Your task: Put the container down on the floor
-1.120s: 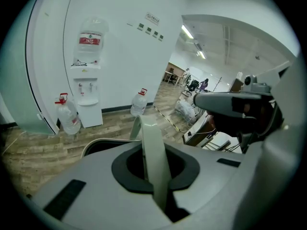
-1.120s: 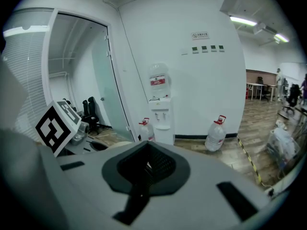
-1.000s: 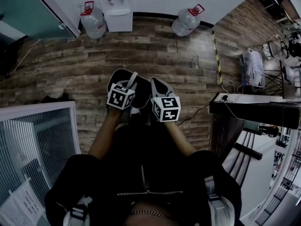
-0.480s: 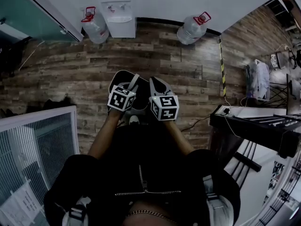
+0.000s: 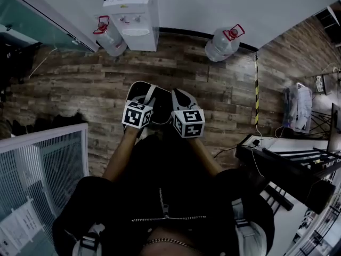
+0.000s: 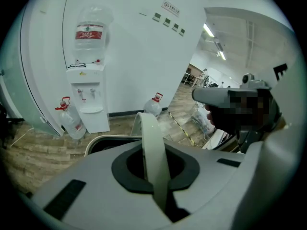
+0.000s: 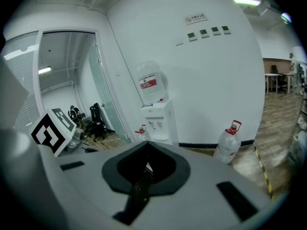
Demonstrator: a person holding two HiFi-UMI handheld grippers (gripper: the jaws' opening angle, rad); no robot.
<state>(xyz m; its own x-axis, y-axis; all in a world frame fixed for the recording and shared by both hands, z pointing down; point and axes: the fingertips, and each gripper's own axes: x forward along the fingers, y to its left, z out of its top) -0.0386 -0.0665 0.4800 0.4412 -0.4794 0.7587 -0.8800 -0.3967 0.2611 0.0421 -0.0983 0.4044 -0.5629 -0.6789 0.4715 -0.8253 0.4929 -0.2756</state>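
A dark container (image 5: 158, 101) with a pale rim hangs above the wooden floor (image 5: 80, 84), in front of the person's body. My left gripper (image 5: 146, 98) is shut on its pale handle strap (image 6: 150, 138), which runs up through the jaw notch. Part of the container's rim (image 6: 108, 139) shows beyond the jaws. My right gripper (image 5: 181, 101) holds the container's right side. In the right gripper view, my right gripper (image 7: 144, 170) is shut on a thin dark strip (image 7: 137, 189). The rest of the container is hidden there.
A white water dispenser (image 5: 136, 16) stands at the wall with a water bottle (image 5: 110, 37) at its left and another bottle (image 5: 224, 42) to the right. A glass partition (image 5: 42, 159) is at near left. A dark desk (image 5: 287, 159) and a yellow-black floor strip (image 5: 256, 89) are on the right.
The person has moved forward: the dispenser, bottles and wall have drawn closer, and the desk has slid lower right. Both grippers keep their hold on the container.
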